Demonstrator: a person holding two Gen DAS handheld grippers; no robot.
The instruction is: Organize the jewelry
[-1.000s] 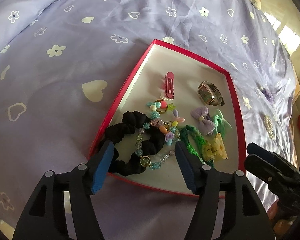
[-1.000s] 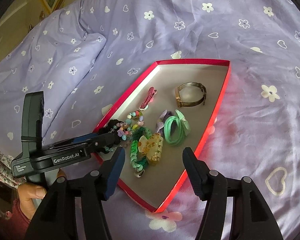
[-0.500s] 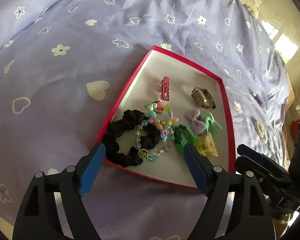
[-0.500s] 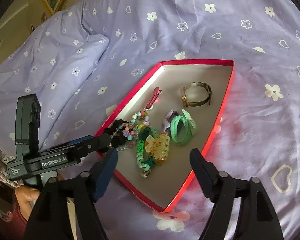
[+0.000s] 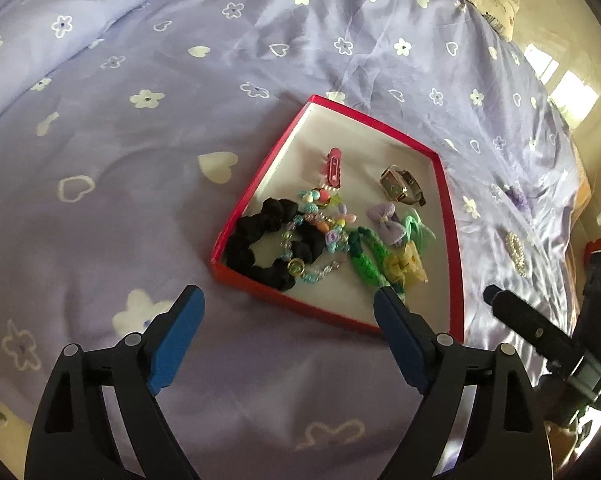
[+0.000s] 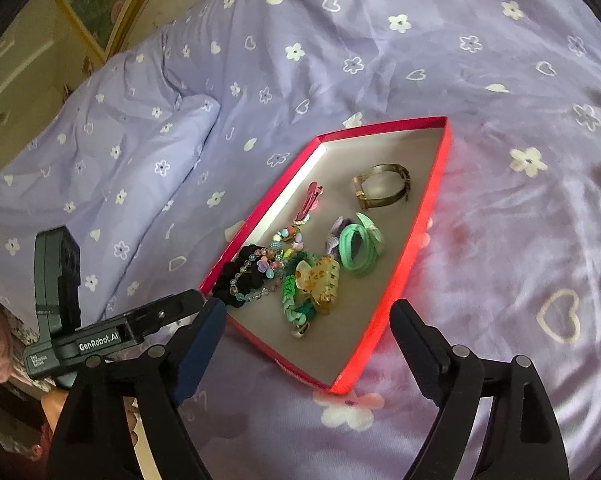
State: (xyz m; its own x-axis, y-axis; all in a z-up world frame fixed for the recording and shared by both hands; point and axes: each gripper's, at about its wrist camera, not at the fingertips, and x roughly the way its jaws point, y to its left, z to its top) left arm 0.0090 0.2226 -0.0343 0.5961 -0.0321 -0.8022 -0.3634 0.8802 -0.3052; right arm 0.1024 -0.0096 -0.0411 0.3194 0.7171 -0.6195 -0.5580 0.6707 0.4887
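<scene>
Over the red tray (image 5: 456, 240) both the left gripper (image 5: 286, 312) and right gripper (image 6: 304, 316) hang empty, jaws just spread wide, apparently choosing among the gathered trinkets.

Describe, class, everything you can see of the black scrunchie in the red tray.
The black scrunchie is a ruffled ring of soft, matte fabric lying flat in the near left corner of the red tray, against its wall. A beaded bracelet of clear and pastel beads is draped across its right side. Its centre shows the tray's pale floor. Neither hand-held gripper touches it.
</scene>
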